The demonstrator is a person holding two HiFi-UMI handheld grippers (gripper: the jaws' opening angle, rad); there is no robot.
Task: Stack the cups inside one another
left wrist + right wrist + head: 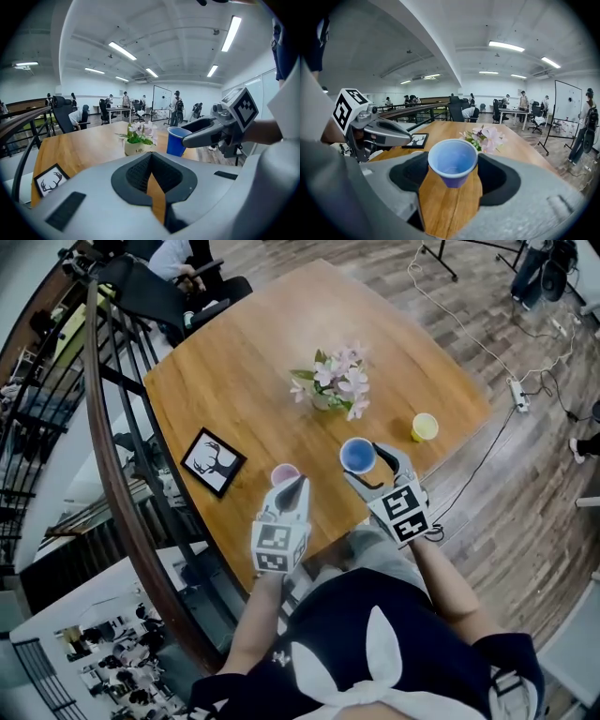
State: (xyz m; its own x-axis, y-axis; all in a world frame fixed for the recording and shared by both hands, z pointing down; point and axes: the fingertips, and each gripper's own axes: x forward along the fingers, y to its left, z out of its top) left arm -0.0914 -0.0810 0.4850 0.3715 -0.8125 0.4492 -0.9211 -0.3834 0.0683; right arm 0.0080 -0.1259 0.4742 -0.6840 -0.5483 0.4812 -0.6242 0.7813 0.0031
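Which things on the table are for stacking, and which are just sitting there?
For the job: blue cup, pink cup, yellow cup.
Just lying about: flowers, deer picture.

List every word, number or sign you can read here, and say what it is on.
Possibly "Life": small, blurred print on the flower pot, so not certain.
Framed picture: an antlered head, no words.
Marker cubes: black-and-white patterns only, no readable text.

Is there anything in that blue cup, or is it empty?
Empty. The right gripper view looks down into the blue cup and shows only its bare blue bottom. It is upright, mouth up.
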